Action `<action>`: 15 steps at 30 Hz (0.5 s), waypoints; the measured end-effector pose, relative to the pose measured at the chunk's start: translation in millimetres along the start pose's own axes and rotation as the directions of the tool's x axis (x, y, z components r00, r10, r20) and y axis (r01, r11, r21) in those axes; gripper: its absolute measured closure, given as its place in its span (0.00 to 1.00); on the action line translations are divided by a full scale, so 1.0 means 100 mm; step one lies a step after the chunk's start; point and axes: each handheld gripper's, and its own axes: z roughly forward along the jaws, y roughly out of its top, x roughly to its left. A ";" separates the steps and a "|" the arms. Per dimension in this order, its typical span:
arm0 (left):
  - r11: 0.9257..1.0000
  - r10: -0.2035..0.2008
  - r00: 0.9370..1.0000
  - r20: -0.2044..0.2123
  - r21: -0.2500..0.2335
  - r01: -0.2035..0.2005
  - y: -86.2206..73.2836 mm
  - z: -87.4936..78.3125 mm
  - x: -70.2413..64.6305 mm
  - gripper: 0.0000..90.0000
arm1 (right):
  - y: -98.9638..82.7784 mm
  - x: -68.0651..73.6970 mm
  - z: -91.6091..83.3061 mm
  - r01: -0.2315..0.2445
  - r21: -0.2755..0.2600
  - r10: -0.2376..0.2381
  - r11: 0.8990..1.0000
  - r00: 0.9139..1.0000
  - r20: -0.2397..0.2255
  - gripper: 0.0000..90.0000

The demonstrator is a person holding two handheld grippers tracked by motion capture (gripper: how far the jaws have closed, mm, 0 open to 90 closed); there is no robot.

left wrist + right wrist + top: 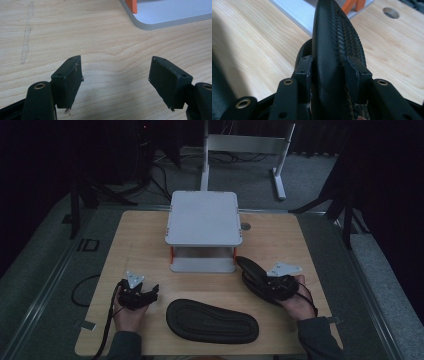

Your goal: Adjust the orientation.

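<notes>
Right gripper view, right claw (333,72) pinching black slipper (332,37), left claw (116,80) spread.

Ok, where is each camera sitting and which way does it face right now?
High view: above the person's side, looking forward and down on the table; forearms, both hands, left gripper, right gripper.
Left gripper view: along its open jaws at bare wood.
Right gripper view: along jaws clamped on the upright slipper.
Shared: the white shelf.
</notes>
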 end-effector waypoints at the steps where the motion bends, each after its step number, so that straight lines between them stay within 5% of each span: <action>1: 1.000 -0.001 1.000 0.000 -0.001 0.001 0.00 0.00 0.00 0.30 | 0.00 0.00 -0.02 -0.013 -0.003 0.013 1.000 1.000 -0.020 0.66; 5: 1.000 -0.003 1.000 0.001 0.000 0.003 0.00 0.00 0.00 0.30 | 0.03 0.02 -0.07 -0.049 0.000 0.049 0.999 0.995 -0.088 0.66; 6: 1.000 -0.003 1.000 0.002 -0.001 0.003 0.00 0.00 0.00 0.30 | 0.06 0.03 -0.09 -0.086 0.000 0.085 0.996 0.983 -0.161 0.66; 8: 1.000 -0.002 1.000 0.004 -0.002 0.002 0.00 -0.01 0.00 0.30 | 0.07 0.02 -0.09 -0.099 0.000 0.098 0.995 0.979 -0.181 0.66; 10: 1.000 -0.001 1.000 0.002 -0.002 0.001 0.00 -0.01 0.00 0.30 | 0.09 -0.08 -0.03 -0.151 0.009 0.149 0.988 0.964 -0.220 0.63; 13: 1.000 0.000 1.000 -0.001 0.000 0.000 0.00 -0.01 0.00 0.30 | 0.11 -0.18 0.00 -0.172 -0.004 0.168 0.985 0.968 -0.184 0.53; 14: 1.000 0.001 1.000 -0.002 -0.001 -0.001 0.00 -0.01 0.00 0.30 | 0.12 -0.22 0.00 -0.167 -0.020 0.162 0.986 0.977 -0.136 0.53; 15: 1.000 0.001 1.000 -0.004 -0.001 -0.001 0.00 -0.01 0.00 0.30 | 0.17 -0.27 -0.02 -0.141 -0.015 0.141 0.990 0.990 -0.028 0.50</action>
